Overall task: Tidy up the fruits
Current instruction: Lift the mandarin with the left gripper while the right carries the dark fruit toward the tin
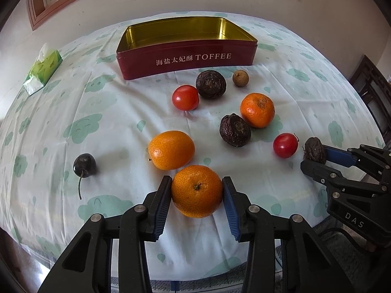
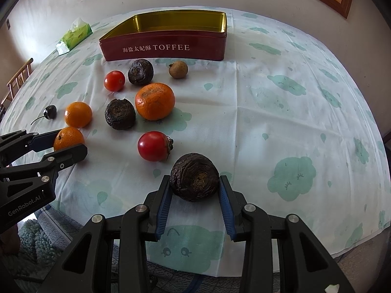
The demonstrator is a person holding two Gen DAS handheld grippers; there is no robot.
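My left gripper [image 1: 197,190] is shut on an orange mandarin [image 1: 197,191] low over the tablecloth; it also shows in the right wrist view [image 2: 68,138]. My right gripper [image 2: 194,183] is shut on a dark wrinkled passion fruit [image 2: 194,180], also seen from the left wrist view [image 1: 314,150]. Loose on the cloth lie two more mandarins [image 1: 171,150] [image 1: 257,109], two passion fruits [image 1: 235,130] [image 1: 210,84], two red tomatoes [image 1: 185,97] [image 1: 285,145], a brown longan [image 1: 240,78] and a dark cherry [image 1: 84,165]. The open red TOFFEE tin [image 1: 185,58] stands behind them, with no fruit showing inside.
A green tissue pack [image 1: 43,72] lies at the far left of the table. The cloud-print tablecloth [image 1: 73,127] covers the table, whose near edge runs just below the grippers. A wooden chair [image 2: 17,80] stands off the left side.
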